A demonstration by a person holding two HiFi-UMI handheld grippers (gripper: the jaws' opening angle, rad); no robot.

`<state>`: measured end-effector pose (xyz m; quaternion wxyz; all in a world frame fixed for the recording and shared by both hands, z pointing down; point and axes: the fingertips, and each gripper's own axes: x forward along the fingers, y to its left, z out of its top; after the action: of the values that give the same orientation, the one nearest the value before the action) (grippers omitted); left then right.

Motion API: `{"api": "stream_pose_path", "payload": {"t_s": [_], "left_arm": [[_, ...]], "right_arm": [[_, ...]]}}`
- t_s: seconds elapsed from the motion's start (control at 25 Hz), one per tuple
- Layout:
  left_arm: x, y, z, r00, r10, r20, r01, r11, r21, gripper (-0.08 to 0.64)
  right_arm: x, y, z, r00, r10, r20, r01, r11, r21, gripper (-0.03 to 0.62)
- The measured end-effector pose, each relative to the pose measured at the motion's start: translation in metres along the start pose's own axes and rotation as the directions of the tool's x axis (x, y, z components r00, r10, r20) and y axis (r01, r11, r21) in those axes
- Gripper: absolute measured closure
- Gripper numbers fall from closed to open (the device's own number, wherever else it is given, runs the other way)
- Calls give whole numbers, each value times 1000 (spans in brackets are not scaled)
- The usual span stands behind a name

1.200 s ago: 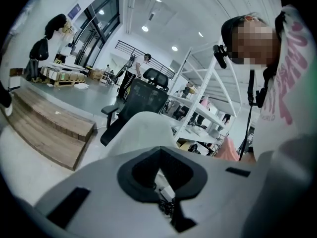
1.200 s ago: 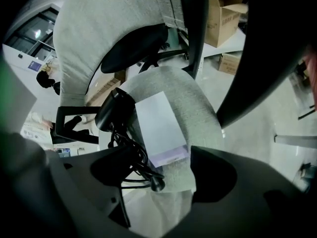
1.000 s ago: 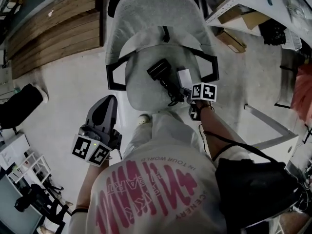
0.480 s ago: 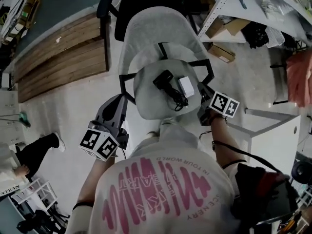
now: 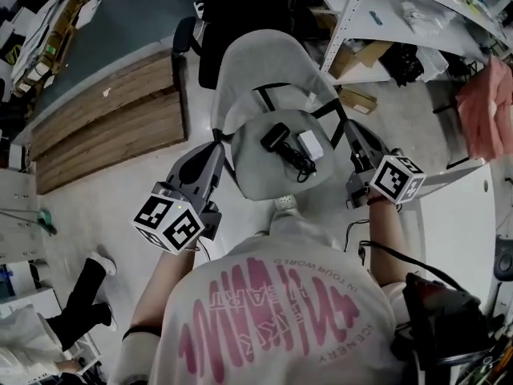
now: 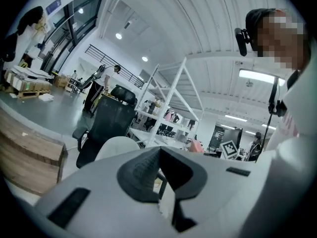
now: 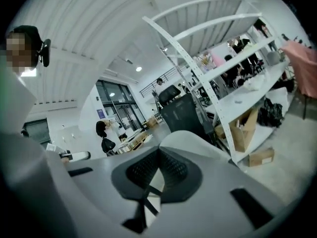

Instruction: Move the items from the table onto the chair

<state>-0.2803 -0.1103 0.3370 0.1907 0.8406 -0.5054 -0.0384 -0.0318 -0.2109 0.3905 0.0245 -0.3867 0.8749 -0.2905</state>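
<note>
A grey chair point(image 5: 258, 175) stands in front of me. On its seat lie a black device point(image 5: 279, 138) with a coiled cable point(image 5: 301, 167) and a small white box point(image 5: 309, 144). My left gripper point(image 5: 210, 156) hovers by the chair's left armrest, jaws together and empty. My right gripper point(image 5: 353, 136) sits by the right armrest, apart from the items, shut with nothing between the pads. In the left gripper view the closed tips point(image 6: 158, 150) point past the chair's pale backrest point(image 6: 116, 145). In the right gripper view the closed tips point(image 7: 158, 153) also face the backrest point(image 7: 193, 142).
A wooden platform point(image 5: 104, 119) lies on the floor at the left. White shelving point(image 5: 385, 22) with cardboard boxes stands at the back right, and a black office chair point(image 5: 232, 14) is behind the grey one. A white table point(image 5: 469, 207) and pink cloth point(image 5: 485, 111) are at the right. A person's legs point(image 5: 80, 295) show at the lower left.
My right gripper has drawn back from the seat to the right armrest and its jaws have gone from open to shut. My left gripper has risen toward the left armrest.
</note>
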Motion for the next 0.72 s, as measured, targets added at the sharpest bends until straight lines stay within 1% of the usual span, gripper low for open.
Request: {"api": "stream_pose_path", "payload": {"t_s": [0.08, 0.16, 0.32, 0.4, 0.56, 0.72], "left_arm": [[-5, -10, 4, 999, -34, 9, 34, 999, 25, 552], [-13, -20, 2, 998, -62, 8, 61, 998, 32, 552], [-32, -37, -10, 994, -111, 2, 110, 994, 27, 552], [-39, -44, -15, 992, -126, 0, 126, 992, 26, 552], [-51, -53, -22, 991, -137, -1, 137, 990, 15, 552], [-53, -66, -24, 990, -140, -1, 140, 990, 15, 552]], "right_arm": [[-14, 28, 11, 999, 31, 41, -29, 999, -40, 578], [-28, 53, 12, 997, 55, 63, -50, 996, -75, 578], [-50, 88, -3, 995, 72, 64, -62, 988, -144, 579], [-59, 101, -14, 995, 81, 52, -71, 984, -162, 580], [-73, 120, -38, 994, 110, 21, -106, 983, -147, 580], [-85, 126, -44, 991, 136, 10, -134, 985, -105, 580]]}}
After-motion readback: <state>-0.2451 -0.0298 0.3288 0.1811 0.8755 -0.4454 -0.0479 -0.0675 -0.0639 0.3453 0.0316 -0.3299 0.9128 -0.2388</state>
